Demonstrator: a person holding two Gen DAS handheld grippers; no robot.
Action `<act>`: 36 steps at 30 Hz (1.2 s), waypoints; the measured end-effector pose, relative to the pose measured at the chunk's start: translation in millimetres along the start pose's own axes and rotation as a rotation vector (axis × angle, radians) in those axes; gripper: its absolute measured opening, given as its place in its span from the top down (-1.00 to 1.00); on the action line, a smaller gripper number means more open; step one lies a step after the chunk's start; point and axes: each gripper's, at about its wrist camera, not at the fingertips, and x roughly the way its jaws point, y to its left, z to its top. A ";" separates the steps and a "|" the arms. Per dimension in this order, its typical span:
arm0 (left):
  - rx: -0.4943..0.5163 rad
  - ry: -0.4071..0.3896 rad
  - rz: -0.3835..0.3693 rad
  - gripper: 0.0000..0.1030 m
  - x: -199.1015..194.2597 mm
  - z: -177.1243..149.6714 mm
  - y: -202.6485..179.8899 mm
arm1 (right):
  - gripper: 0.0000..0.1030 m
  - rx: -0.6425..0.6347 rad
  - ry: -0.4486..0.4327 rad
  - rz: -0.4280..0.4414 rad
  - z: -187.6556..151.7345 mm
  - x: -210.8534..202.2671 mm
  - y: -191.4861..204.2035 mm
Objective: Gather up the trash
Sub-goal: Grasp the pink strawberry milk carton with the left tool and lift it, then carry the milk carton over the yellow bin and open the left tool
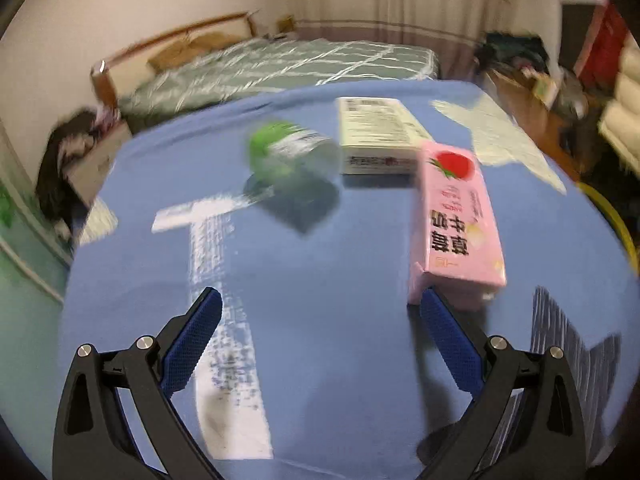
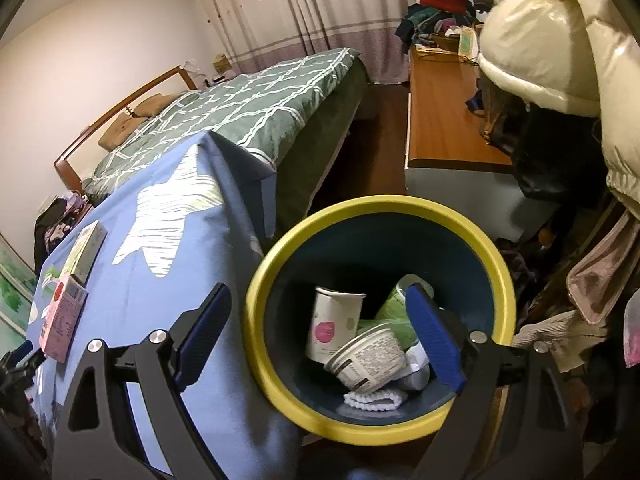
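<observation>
Left gripper (image 1: 320, 304): jaws spread wide and empty, low in the left wrist frame over the blue cloth (image 1: 320, 264); the tip of its right-hand finger (image 1: 448, 340) sits just at the near end of the pink carton, contact not clear through the blur.
Pink carton (image 1: 460, 220): lies flat on the cloth at centre right of the left wrist frame, strawberry picture at its far end; also seen at the lower left of the right wrist frame (image 2: 62, 320).
White box (image 1: 378, 136): lies flat above centre, just beyond the pink carton's far end.
Green-capped bottle (image 1: 288, 156): blurred, on its side left of the white box.
Right gripper (image 2: 320, 320): released, nothing between its fingers, poised over the mouth of the bin.
Bin (image 2: 272, 280): yellow rim, dark blue inside, lower centre of the right wrist frame, just beside the cloth's hanging edge.
Bin contents: a white paper cup (image 2: 334, 320) standing upright, a white tub (image 2: 368, 360) tipped on its side in front of it, green wrapping (image 2: 390, 308) behind, and a white knitted scrap (image 2: 374, 400) at the bottom.
Bed (image 2: 248, 112): green checked cover, upper left of the right wrist frame.
Desk (image 2: 444, 120): wooden top, upper right, with a white padded jacket (image 2: 540, 52) hanging at the edge.
</observation>
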 end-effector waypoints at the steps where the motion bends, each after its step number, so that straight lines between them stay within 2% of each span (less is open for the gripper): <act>1: -0.019 -0.004 -0.046 -0.90 -2.5 2.2 2.3 | -0.63 -0.007 0.000 0.002 0.1 -0.4 3.5; 3: -0.012 -0.014 -0.101 -0.90 -5.3 7.7 -2.1 | -0.63 -0.016 0.000 0.006 1.0 -0.4 9.1; 7: 0.088 -0.009 -0.185 -0.90 -2.5 23.9 -37.8 | -0.63 -0.028 0.001 0.013 1.7 -1.2 15.3; 10: 0.154 0.034 -0.161 -0.90 11.5 39.0 -62.0 | -0.63 -0.033 0.003 0.015 1.0 -2.1 17.7; 12: 0.175 0.075 -0.139 -0.76 25.3 47.3 -72.9 | -0.63 -0.032 0.003 0.014 0.7 -2.0 18.2; 14: 0.174 0.112 -0.128 -0.50 36.4 49.3 -77.8 | -0.63 -0.034 0.004 0.014 0.7 -1.8 18.3; 19: 0.168 0.173 -0.114 -0.26 58.8 56.8 -85.0 | -0.63 -0.029 0.010 0.018 -0.7 -0.7 16.5; 22: 0.169 0.191 -0.119 0.00 64.5 61.4 -86.7 | -0.63 -0.019 0.010 0.019 -0.8 -0.2 11.7; 26: 0.176 0.197 -0.132 0.02 63.9 64.2 -89.0 | -0.63 -0.011 0.008 0.024 -3.2 -1.9 6.0; 30: 0.202 0.165 -0.166 0.02 42.3 61.8 -100.3 | -0.63 -0.017 -0.001 0.024 -3.9 -7.9 -0.1; 36: 0.300 0.104 -0.268 0.02 2.8 66.7 -158.0 | -0.63 -0.022 -0.031 -0.002 -6.6 -27.7 -16.0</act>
